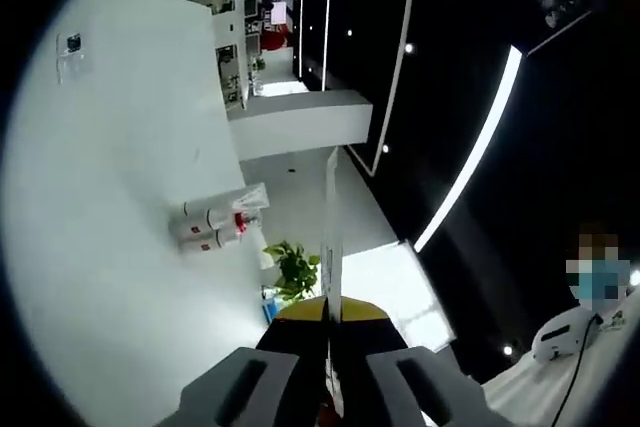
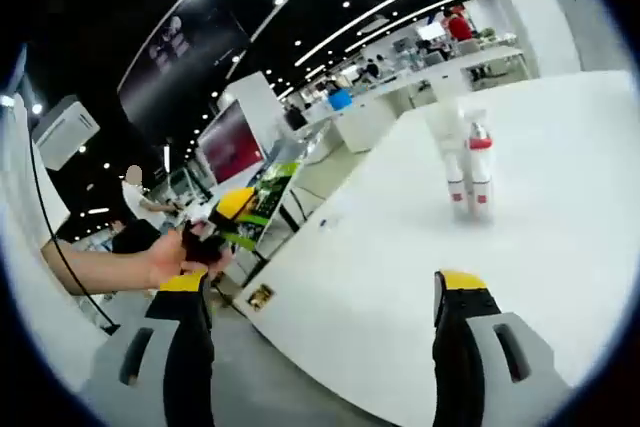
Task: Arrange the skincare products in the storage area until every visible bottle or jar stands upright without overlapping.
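Two white bottles (image 2: 468,172) with red marks stand close together on the white table (image 2: 560,257), at about 1 o'clock in the right gripper view. The right gripper (image 2: 325,332) has its fingers spread wide, holding nothing. The left gripper (image 1: 330,372) has its fingers pressed together. A person's hand (image 2: 185,247) holds it, away from the table's edge.

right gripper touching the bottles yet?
Apart. In the right gripper view the open right gripper sits low near the table edge, with bare white tabletop between its jaws and the bottles standing farther back.
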The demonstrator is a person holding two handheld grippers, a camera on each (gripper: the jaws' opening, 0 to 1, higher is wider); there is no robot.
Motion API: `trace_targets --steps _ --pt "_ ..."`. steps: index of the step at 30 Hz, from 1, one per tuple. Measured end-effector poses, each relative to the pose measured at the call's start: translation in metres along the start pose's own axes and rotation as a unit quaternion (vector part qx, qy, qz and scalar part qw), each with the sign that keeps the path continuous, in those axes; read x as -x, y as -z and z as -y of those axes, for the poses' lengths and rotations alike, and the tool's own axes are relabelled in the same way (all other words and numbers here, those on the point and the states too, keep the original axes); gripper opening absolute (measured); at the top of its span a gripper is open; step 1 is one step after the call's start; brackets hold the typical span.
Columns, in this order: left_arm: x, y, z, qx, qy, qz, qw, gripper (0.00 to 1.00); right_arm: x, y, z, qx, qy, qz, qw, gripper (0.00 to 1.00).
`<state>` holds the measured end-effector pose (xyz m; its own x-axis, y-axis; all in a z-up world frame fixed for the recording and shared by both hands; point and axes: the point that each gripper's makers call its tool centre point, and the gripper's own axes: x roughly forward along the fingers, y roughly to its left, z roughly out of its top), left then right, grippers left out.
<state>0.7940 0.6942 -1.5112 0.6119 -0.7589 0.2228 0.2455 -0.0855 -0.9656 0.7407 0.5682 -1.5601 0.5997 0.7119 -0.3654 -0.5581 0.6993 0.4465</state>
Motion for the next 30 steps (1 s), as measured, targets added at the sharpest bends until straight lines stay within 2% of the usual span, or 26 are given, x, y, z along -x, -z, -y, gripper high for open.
trace_targets --steps 2,3,4,6,10,13,17,21,27,30 --pt "-0.007 -0.008 -0.008 0.000 -0.008 -0.005 1.0000 0.01 0.002 0.014 0.015 0.028 0.037 -0.015 0.9988 0.95" --pt "-0.011 -0.013 -0.013 0.000 -0.012 -0.009 0.9999 0.01 0.004 0.017 0.019 0.046 0.050 -0.020 0.9975 0.94" --pt "-0.015 -0.017 -0.016 0.001 -0.014 -0.009 0.9999 0.01 0.007 0.017 0.026 0.083 0.074 -0.016 0.9937 0.90" --pt "-0.021 -0.025 -0.023 0.005 -0.014 -0.008 0.9999 0.01 0.012 0.020 0.035 0.131 0.107 -0.026 0.9853 0.83" --pt "-0.034 -0.039 -0.038 0.012 -0.020 -0.005 0.9997 0.01 0.009 0.026 0.045 0.159 0.129 -0.035 0.9782 0.86" --pt "-0.044 -0.048 -0.055 0.019 -0.032 -0.004 0.9993 0.01 0.007 0.033 0.055 0.191 0.149 -0.049 0.9689 0.85" --pt "-0.055 -0.060 -0.080 0.026 -0.053 0.002 0.9983 0.01 0.003 0.044 0.060 0.194 0.158 -0.069 0.9658 0.82" --pt "-0.065 -0.070 -0.099 0.027 -0.070 0.003 0.9972 0.01 0.000 0.054 0.062 0.241 0.161 -0.103 0.9514 0.77" --pt "-0.081 -0.086 -0.119 0.028 -0.079 0.007 0.9964 0.01 -0.001 0.056 0.061 0.254 0.156 -0.106 0.9487 0.75" --pt "-0.086 -0.090 -0.127 0.025 -0.088 0.005 0.9958 0.01 -0.001 0.059 0.061 0.248 0.154 -0.112 0.9500 0.75"
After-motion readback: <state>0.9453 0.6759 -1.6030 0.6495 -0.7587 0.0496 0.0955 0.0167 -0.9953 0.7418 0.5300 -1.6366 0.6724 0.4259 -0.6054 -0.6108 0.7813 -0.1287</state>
